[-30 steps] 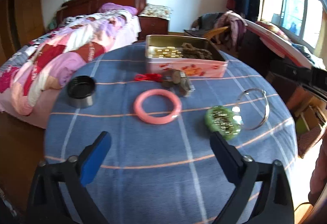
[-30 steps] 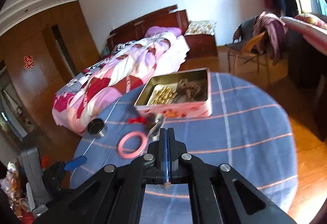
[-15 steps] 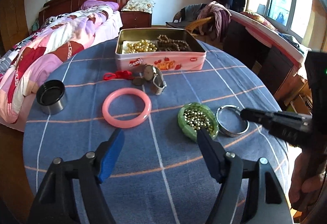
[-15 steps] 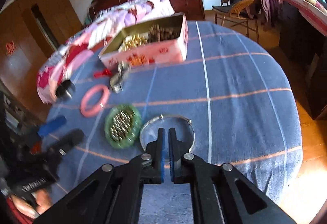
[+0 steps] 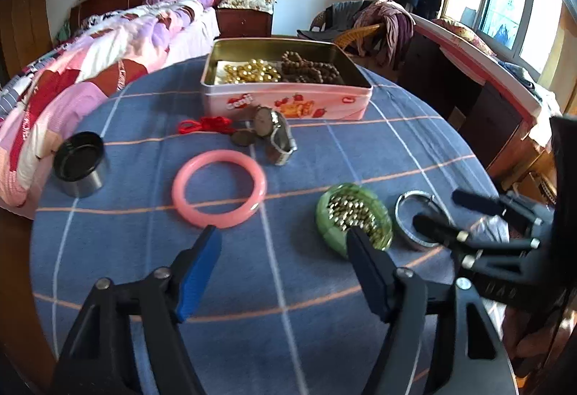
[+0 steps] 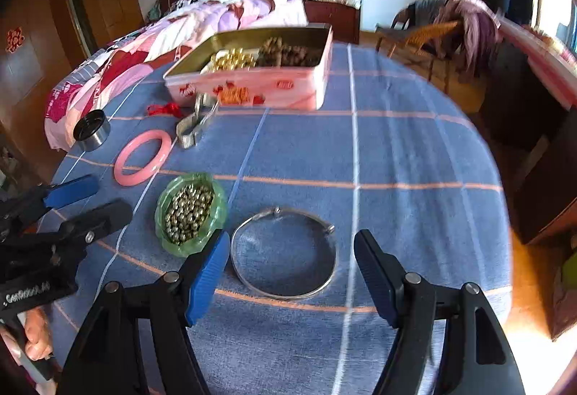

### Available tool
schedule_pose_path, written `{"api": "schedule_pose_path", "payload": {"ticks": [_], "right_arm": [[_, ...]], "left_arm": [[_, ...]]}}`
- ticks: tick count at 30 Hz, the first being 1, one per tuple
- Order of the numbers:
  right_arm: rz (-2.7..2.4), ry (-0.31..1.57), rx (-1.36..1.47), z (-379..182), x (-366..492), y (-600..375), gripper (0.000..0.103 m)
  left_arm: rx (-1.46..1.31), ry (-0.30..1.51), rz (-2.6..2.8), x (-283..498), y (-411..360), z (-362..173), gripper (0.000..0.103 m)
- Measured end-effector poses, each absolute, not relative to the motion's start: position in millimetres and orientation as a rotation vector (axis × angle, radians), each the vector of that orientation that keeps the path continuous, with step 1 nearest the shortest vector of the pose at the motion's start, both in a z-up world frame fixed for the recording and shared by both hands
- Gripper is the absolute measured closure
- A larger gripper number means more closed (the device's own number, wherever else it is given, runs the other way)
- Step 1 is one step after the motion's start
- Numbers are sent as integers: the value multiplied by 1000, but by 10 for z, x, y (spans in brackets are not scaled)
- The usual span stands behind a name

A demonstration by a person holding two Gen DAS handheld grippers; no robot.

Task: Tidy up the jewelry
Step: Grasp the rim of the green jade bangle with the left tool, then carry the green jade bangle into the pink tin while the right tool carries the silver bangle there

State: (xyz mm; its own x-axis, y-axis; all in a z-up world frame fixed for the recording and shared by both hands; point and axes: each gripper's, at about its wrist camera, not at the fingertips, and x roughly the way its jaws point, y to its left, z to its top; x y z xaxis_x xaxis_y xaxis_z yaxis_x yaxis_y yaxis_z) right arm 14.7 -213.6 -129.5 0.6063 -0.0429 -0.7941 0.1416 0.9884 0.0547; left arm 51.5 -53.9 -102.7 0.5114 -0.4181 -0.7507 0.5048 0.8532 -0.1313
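I hold the right hand-held gripper (image 6: 292, 270), jaws just sprung wide, straddling the silver bangle (image 6: 283, 252) low in frame, ready to lift it toward the tin (image 6: 252, 84); the left hand-held gripper (image 5: 283, 267) waits, half-open and empty.

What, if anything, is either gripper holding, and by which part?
Nothing. The right gripper, just opened, straddles the silver bangle without touching it. The left gripper, closing slightly, has only cloth between its fingers.
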Motion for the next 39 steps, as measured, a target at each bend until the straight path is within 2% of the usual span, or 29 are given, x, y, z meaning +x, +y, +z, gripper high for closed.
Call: {"api": "schedule_pose_path", "payload": {"ticks": [3,5,7,17,18,19,20,26,39], "right_arm": [[-95,951,99,-1386,191,-2089,31],[-105,948,79,-1393,185,-2063,31],[-90,941,102,-1387,167,-2092,31],[-66,942,93,-1389,207,-2088,31],[-69,947,79,-1393,216,-2068,31],[-73,951,63,-1397,221,-2045,31],[-75,951,58,-1400,220,-2042,32],[-90,939,70,-1390,165,-2077,35],[-85,812,148,-1116,-56,-2131,35]], "left_arm": [[113,895,-556,609,-666,-1058,37],[132,924,-525,674,-736,-1114,47],[174,987,-502,739,-831,-1216,65],[260,985,-521,702,-1037,-1227,68],[265,986,-526,703,-1063,-1219,75],[269,988,-552,686,-1087,-1213,92],[273,986,-570,664,-1108,-1209,95],[240,958,-592,621,-1035,-1185,96],[72,771,-654,470,-647,-666,96]]}}
